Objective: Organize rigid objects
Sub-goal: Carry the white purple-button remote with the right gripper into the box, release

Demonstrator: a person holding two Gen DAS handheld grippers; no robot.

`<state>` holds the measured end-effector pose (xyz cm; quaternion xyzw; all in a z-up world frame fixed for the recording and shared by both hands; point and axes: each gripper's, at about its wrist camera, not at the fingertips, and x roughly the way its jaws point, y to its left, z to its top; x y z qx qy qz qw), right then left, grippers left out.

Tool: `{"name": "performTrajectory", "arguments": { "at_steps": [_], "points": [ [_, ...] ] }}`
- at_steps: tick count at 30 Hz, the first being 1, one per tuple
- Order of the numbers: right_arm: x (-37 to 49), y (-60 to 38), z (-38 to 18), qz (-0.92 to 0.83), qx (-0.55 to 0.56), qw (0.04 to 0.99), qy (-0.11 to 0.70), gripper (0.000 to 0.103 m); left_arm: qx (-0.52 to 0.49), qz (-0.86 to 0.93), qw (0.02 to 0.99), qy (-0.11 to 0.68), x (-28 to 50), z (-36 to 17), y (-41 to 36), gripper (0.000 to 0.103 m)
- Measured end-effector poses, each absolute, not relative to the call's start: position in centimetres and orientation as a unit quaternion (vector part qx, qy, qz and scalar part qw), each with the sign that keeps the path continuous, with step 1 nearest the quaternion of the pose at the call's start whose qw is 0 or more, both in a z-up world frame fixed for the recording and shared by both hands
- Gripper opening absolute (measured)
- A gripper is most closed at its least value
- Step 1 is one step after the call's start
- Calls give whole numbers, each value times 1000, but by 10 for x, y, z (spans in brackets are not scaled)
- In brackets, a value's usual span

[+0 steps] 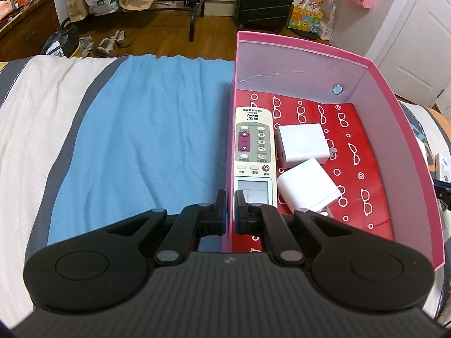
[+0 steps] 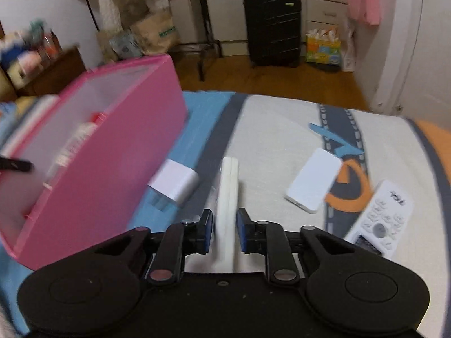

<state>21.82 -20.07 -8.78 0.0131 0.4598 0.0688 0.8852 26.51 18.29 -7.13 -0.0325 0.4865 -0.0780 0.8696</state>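
Observation:
A pink box (image 1: 400, 129) with a red glasses-print floor sits on the bed. Inside lie a cream remote (image 1: 253, 152) and two white chargers (image 1: 303, 145) (image 1: 308, 188). My left gripper (image 1: 230, 207) is shut on the box's left wall (image 1: 230, 146), one finger on each side. In the right wrist view, my right gripper (image 2: 224, 226) is shut on a white flat remote held edge-on (image 2: 229, 194), lifted above the bed beside the pink box (image 2: 118, 152). This view is blurred by motion.
On the bedspread in the right wrist view lie a white charger (image 2: 174, 181) by the box, a white power bank (image 2: 314, 180) and a white keypad remote (image 2: 386, 217). A blue towel (image 1: 146, 129) covers the bed left of the box. A suitcase (image 2: 272, 29) stands beyond.

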Motion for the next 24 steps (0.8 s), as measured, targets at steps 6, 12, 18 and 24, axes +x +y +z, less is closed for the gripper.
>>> {"name": "performTrajectory", "arguments": {
  "at_steps": [6, 12, 18, 24],
  "points": [
    [190, -184, -53, 108, -26, 925, 362, 19, -36, -75, 872, 482, 263, -70, 184, 4],
    [168, -159, -12, 128, -32, 945, 299, 19, -35, -75, 873, 481, 263, -70, 184, 4],
    [175, -113, 29, 230, -7, 936, 267, 19, -38, -78, 874, 479, 261, -68, 185, 4],
    [205, -46, 6, 248, -90, 920, 289, 19, -47, -78, 873, 479, 262, -68, 188, 4]
  ]
}}
